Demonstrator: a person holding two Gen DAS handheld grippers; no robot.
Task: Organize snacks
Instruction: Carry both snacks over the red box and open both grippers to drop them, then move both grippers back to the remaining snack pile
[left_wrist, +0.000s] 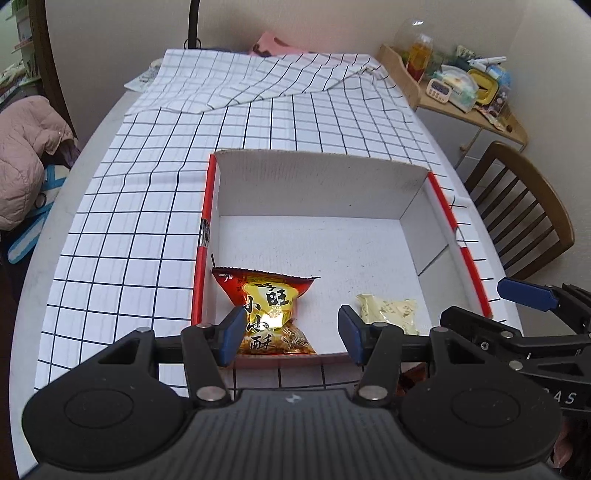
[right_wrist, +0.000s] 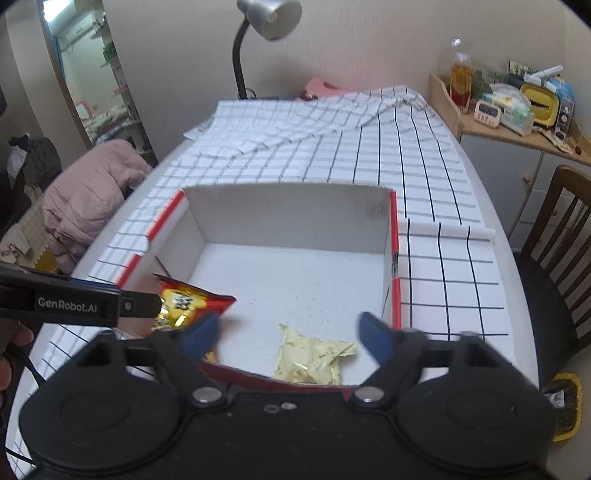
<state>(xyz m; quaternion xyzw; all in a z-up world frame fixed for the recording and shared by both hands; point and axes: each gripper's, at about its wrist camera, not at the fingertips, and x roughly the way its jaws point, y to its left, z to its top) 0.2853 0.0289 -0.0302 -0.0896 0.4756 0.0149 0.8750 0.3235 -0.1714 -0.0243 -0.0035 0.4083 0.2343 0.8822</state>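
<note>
Both snacks were in the white cardboard box (left_wrist: 325, 192) with red outer sides: the red-and-gold snack packet (left_wrist: 271, 314) at the near-left corner, the pale yellow packet (right_wrist: 314, 360) near-right of it, both flat on the box floor. Left gripper (left_wrist: 291, 334) stood part-open above the red packet, pads clear of it, nothing held. Right gripper (right_wrist: 290, 338) stood wide with nothing in it, the yellow packet below and between its fingers, not touched. My read: this was the release step, both items dropped in. Next move probably called for backing both grippers out over the near wall without snagging a packet, then finding more snacks. Problem: none showed on the checked tablecloth (left_wrist: 155, 206). Something yellow-black sat at the table's near-right edge (right_wrist: 563, 406), cut off, couldn't identify it. Something reddish under the left gripper's body (left_wrist: 413, 380) was mostly hidden too. The right gripper's fingers (right_wrist: 201, 334) were motion-blurred. The cluttered wooden side shelf (left_wrist: 476, 107) was too small to read.
</note>
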